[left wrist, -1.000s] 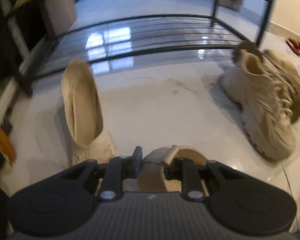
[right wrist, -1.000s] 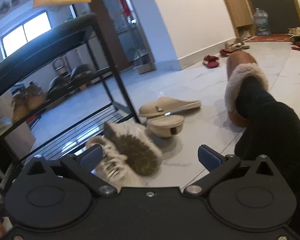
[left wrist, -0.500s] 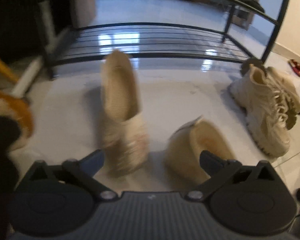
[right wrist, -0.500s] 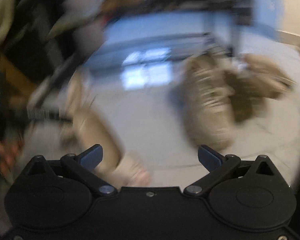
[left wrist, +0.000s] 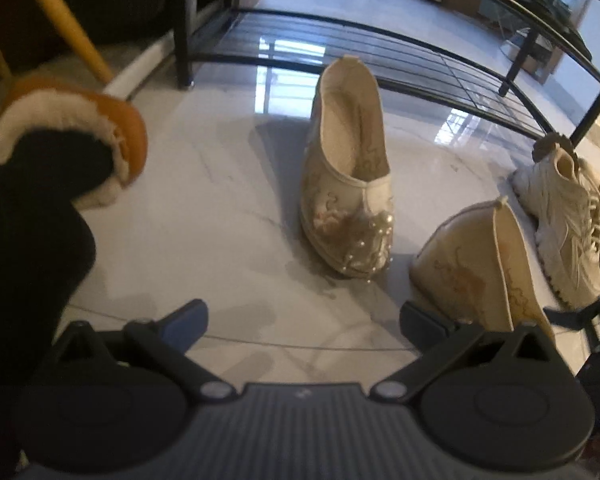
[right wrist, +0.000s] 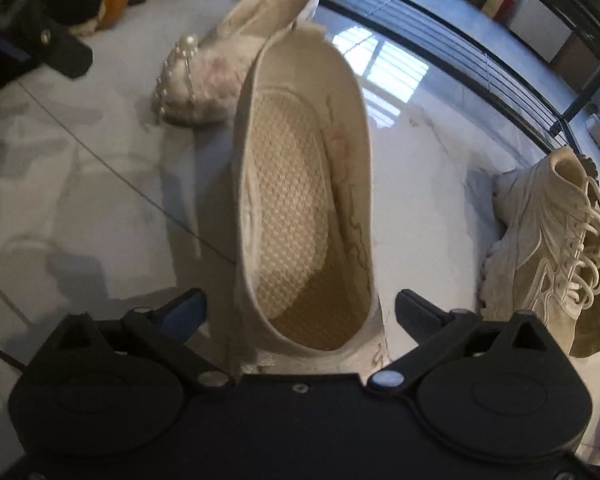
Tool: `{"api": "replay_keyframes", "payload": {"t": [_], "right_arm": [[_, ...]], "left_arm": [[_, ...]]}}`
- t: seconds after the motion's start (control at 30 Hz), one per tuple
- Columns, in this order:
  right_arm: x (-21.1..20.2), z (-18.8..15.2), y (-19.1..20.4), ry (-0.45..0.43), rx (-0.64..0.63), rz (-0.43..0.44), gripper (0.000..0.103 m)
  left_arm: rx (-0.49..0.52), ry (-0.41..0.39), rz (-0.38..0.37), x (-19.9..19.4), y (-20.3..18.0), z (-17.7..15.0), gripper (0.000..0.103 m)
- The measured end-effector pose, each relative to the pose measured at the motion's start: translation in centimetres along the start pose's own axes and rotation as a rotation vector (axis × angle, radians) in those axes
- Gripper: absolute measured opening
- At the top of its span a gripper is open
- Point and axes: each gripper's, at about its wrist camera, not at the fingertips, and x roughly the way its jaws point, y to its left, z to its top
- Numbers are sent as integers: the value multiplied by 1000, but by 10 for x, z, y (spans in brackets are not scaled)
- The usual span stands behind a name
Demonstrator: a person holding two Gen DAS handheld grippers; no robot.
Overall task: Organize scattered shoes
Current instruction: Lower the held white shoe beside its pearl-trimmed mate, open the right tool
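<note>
Two cream embroidered flats stand on the pale floor before a black shoe rack point(left wrist: 380, 52). The pearl-trimmed flat point(left wrist: 348, 184) is upright ahead of my left gripper point(left wrist: 304, 320), which is open and holds nothing. Its mate point(left wrist: 472, 272) rests to the right, tilted on its side. In the right wrist view this second flat point(right wrist: 300, 208) lies between the jaws of my right gripper point(right wrist: 300, 308). Those jaws are closing, with a gap still showing on each side of the shoe. The pearl-trimmed flat point(right wrist: 204, 80) lies beyond it.
A chunky white sneaker point(left wrist: 560, 232) sits at the right near the rack's leg, also the sneaker point(right wrist: 540, 248). A person's foot in a brown fur-lined slipper point(left wrist: 80, 128) and a dark trouser leg point(left wrist: 20, 240) fill the left. The rack's bottom shelf point(right wrist: 460, 52) is bare.
My left gripper opened, let go of the second cream flat and drew back leftward. My right gripper swung round from the room and came down over that flat, its jaws narrowing.
</note>
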Motion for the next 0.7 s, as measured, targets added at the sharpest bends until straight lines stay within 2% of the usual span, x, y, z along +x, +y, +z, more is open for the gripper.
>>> {"api": "replay_keyframes", "payload": {"t": [0.13, 0.27, 0.4, 0.53, 0.7], "right_arm": [[-7, -2, -1, 17, 59, 22, 72], [-15, -3, 2, 9, 135, 36, 70], [-26, 2, -5, -17, 325, 80, 68], [-24, 28, -16, -61, 433, 70, 66], [6, 63, -29, -29, 503, 36, 66]], "left_arm": [[-3, -17, 7, 1, 2, 8, 102], [12, -5, -2, 7, 0, 13, 102], [-10, 40, -8, 15, 5, 10, 102], [-29, 65, -3, 22, 10, 10, 102], [-67, 81, -4, 28, 15, 10, 102]]}}
